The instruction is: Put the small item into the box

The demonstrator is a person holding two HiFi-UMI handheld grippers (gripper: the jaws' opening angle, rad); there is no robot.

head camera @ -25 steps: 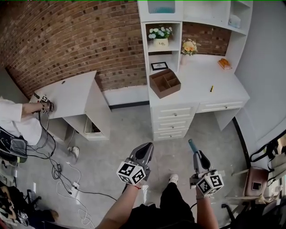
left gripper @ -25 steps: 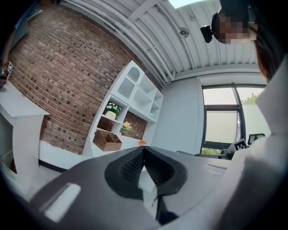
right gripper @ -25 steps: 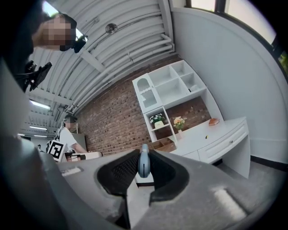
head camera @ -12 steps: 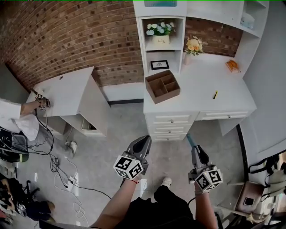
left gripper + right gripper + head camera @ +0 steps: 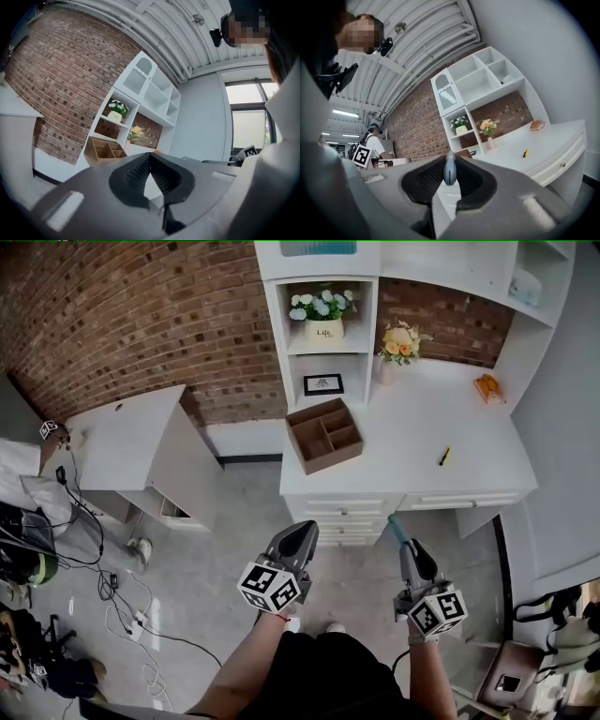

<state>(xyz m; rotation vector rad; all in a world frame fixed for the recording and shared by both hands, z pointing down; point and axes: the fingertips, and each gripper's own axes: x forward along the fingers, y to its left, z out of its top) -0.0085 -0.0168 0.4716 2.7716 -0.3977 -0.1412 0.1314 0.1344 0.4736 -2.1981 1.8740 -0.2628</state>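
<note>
A brown wooden box (image 5: 323, 434) with open compartments sits on the left end of the white desk (image 5: 412, 442); it also shows in the left gripper view (image 5: 105, 150). A small yellow item (image 5: 444, 456) lies on the desk to the box's right, seen too in the right gripper view (image 5: 525, 153). My right gripper (image 5: 404, 544) is held over the floor in front of the desk drawers, shut on a thin blue-grey item (image 5: 449, 169) that sticks out past the jaws (image 5: 396, 526). My left gripper (image 5: 301, 533) is beside it, jaws shut with nothing between them.
The desk also holds a vase of flowers (image 5: 398, 343), an orange object (image 5: 487, 387) and a picture frame (image 5: 322, 383). A flower pot (image 5: 323, 320) stands on the shelf above. A low white table (image 5: 122, 442) and floor cables (image 5: 122, 601) lie left; a stool (image 5: 511, 690) is at bottom right.
The desk and box have slid left and nearer in the head view. Both grippers keep their pose. The person at the left table has mostly left the frame.
</note>
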